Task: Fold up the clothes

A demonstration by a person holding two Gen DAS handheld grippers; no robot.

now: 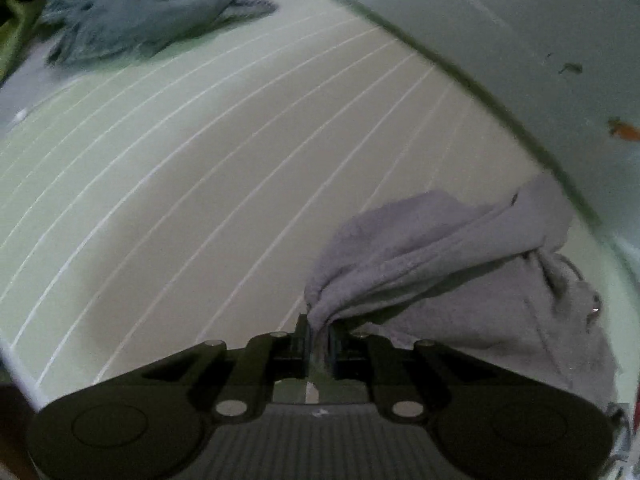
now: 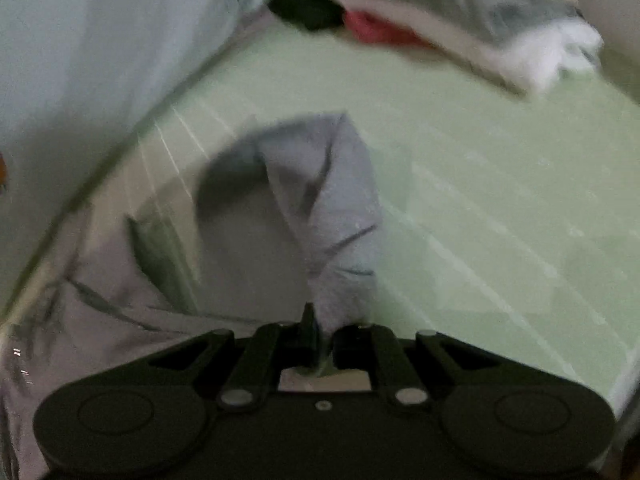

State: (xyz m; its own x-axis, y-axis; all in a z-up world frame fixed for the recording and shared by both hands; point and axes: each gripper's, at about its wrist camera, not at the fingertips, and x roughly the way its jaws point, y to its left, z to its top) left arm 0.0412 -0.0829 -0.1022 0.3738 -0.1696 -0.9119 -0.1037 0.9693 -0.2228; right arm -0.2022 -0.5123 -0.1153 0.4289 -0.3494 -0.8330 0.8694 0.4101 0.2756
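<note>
A pale grey sweatshirt [image 1: 460, 248] lies bunched on the green striped bed sheet [image 1: 200, 200] close to the wall. My left gripper [image 1: 319, 334] is shut on a gathered edge of it, and the cloth fans out to the right from the jaws. In the right wrist view the same grey sweatshirt [image 2: 320, 192] rises in a fold ahead of my right gripper [image 2: 320, 330], which is shut on another part of its fabric. The rest of the garment spreads to the lower left by the wall. This view is blurred.
A crumpled blue-grey garment [image 1: 136, 12] lies at the far left of the bed. A stack of folded clothes [image 2: 460, 20], grey, white, red and black, sits at the far end. A pale wall [image 1: 520, 40] runs along the bed's side.
</note>
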